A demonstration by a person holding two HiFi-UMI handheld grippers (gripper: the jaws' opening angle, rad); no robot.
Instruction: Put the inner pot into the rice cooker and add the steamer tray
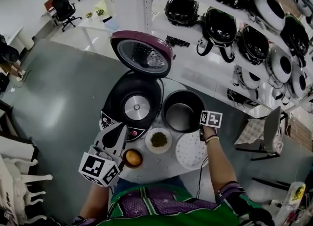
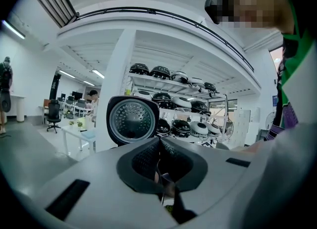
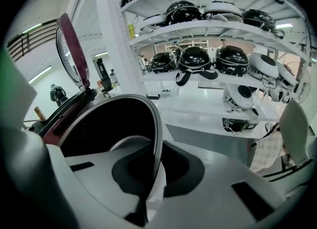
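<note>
The rice cooker (image 1: 135, 105) stands on a small round table with its purple lid (image 1: 142, 53) raised and its cavity bare. To its right sits the dark inner pot (image 1: 182, 112). My right gripper (image 1: 201, 123) is shut on the pot's near right rim; in the right gripper view that rim (image 3: 159, 124) runs between the jaws of the right gripper (image 3: 154, 171). The white perforated steamer tray (image 1: 190, 154) lies flat in front of the pot. My left gripper (image 1: 118, 131) hovers by the cooker's front panel, shut on nothing. In its own view the left gripper (image 2: 159, 146) faces the raised lid (image 2: 132, 120).
A small dish of green bits (image 1: 158, 140) and a little bowl with an orange item (image 1: 132, 158) sit on the table's (image 1: 164, 169) front part. White shelves (image 1: 195, 68) with several other rice cookers run along the right. A chair (image 1: 266, 132) stands to the right.
</note>
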